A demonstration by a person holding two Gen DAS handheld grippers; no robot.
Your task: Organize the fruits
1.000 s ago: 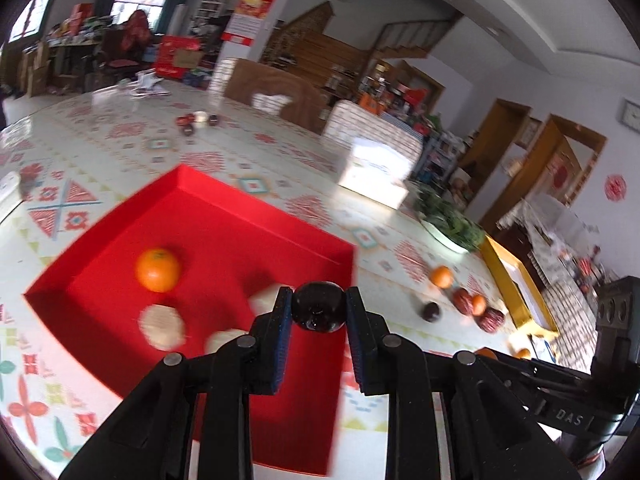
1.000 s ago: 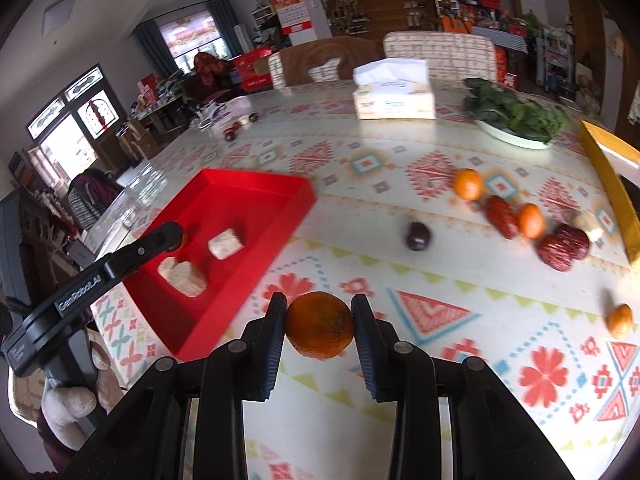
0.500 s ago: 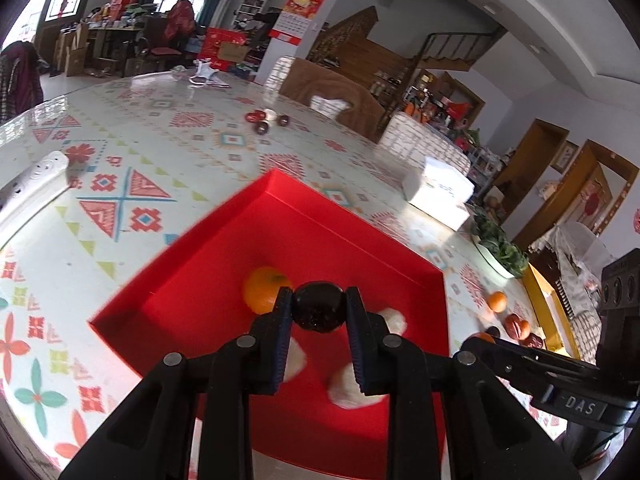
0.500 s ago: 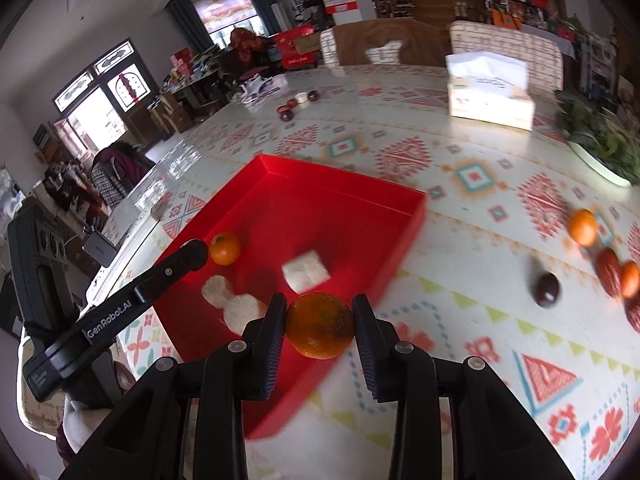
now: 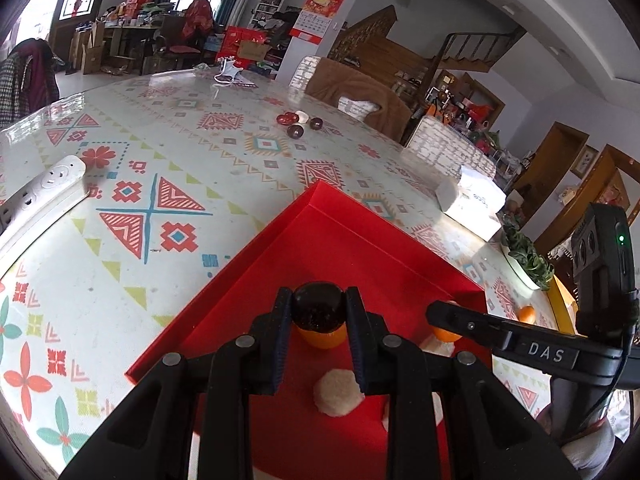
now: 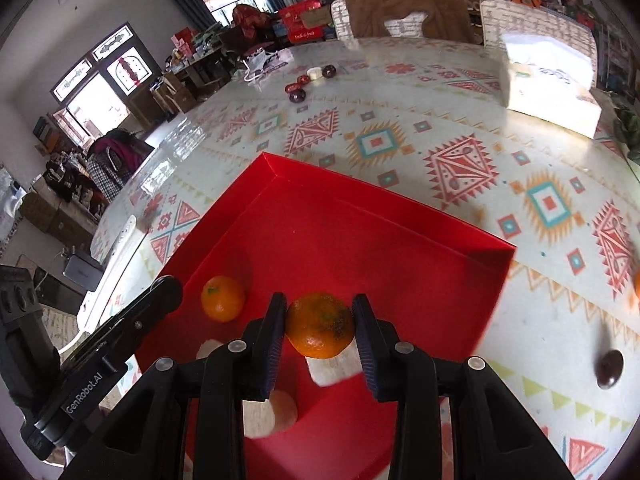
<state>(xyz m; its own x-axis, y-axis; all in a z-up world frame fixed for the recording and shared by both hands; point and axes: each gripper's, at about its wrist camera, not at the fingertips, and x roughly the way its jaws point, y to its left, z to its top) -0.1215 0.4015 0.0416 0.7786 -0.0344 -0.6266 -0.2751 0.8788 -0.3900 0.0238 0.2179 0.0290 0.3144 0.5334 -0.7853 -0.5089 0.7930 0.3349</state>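
Observation:
A red tray (image 5: 352, 248) (image 6: 360, 220) lies on the patterned table. My left gripper (image 5: 318, 312) is shut on a dark round fruit (image 5: 318, 310) above the tray's near part. Just behind that fruit an orange (image 5: 320, 338) rests in the tray, with a pale round piece (image 5: 338, 392) closer to me. My right gripper (image 6: 320, 326) is shut on an orange (image 6: 320, 324) over the tray. In the right wrist view another orange (image 6: 222, 298) sits in the tray at the left, with pale pieces (image 6: 328, 368) partly hidden under the fingers. The right gripper's finger (image 5: 500, 330) crosses the left wrist view.
A dark fruit (image 6: 609, 368) lies loose on the table right of the tray. Small dark and red fruits (image 5: 296, 122) cluster far across the table. A tissue box (image 6: 548, 80) and a plate of greens (image 5: 526, 256) stand at the far right. A white power strip (image 5: 36, 196) lies left.
Both grippers have swung left from the loose fruits to above the red tray, each still holding its fruit. The tray now fills the lower middle of both views.

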